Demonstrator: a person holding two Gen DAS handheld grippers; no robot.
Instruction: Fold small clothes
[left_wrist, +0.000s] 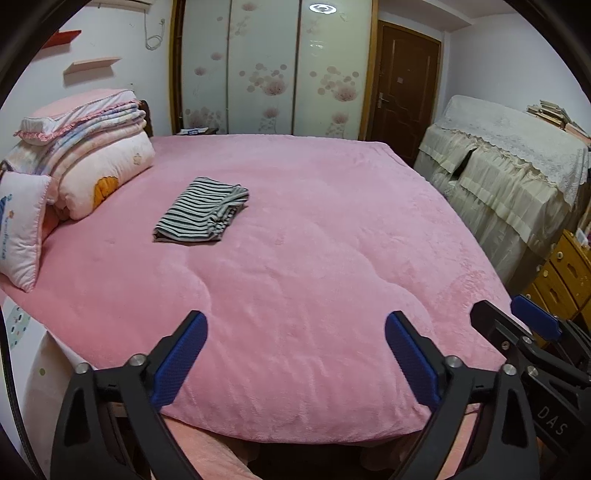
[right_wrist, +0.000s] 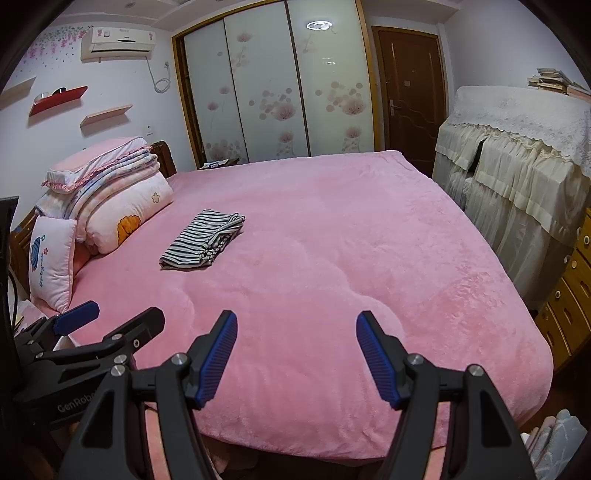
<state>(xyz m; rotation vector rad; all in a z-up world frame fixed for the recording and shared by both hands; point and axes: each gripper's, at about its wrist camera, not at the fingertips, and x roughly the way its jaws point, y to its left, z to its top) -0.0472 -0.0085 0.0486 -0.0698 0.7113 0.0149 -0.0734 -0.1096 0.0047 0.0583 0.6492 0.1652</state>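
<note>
A striped garment (left_wrist: 201, 210) lies folded into a neat, roughly rectangular packet on the pink bed (left_wrist: 314, 258), left of the middle and well away from both grippers. Its black and white stripes run across the top layer, and a few loose folds show along its right edge. It rests flat on the blanket with nothing touching it.

Just to its left, at the head of the bed, stands a stack of folded quilts (left_wrist: 92, 155) with a frilled pillow on top, and a small pink cushion (left_wrist: 22, 225) leans beside the stack near the bed's edge.

The left gripper (left_wrist: 295, 354) hovers over the near edge of the bed, its blue-padded fingers (left_wrist: 181, 362) spread wide with only blanket showing between them. The right gripper (right_wrist: 297, 354) hangs beside it, also above the near edge, its fingers (right_wrist: 218, 358) spread apart and holding nothing. Each gripper shows at the side of the other's view.

Behind the bed is a wardrobe (right_wrist: 273, 92) with sliding flowered doors, and to its right a dark wooden door (right_wrist: 410, 88). A piece of furniture draped in a cream lace cover (right_wrist: 517, 155) stands along the right side of the bed, with books piled on top, and a yellow chest of drawers (right_wrist: 569, 295) stands nearer. An air conditioner (right_wrist: 118, 42) and small shelves hang on the left wall.
</note>
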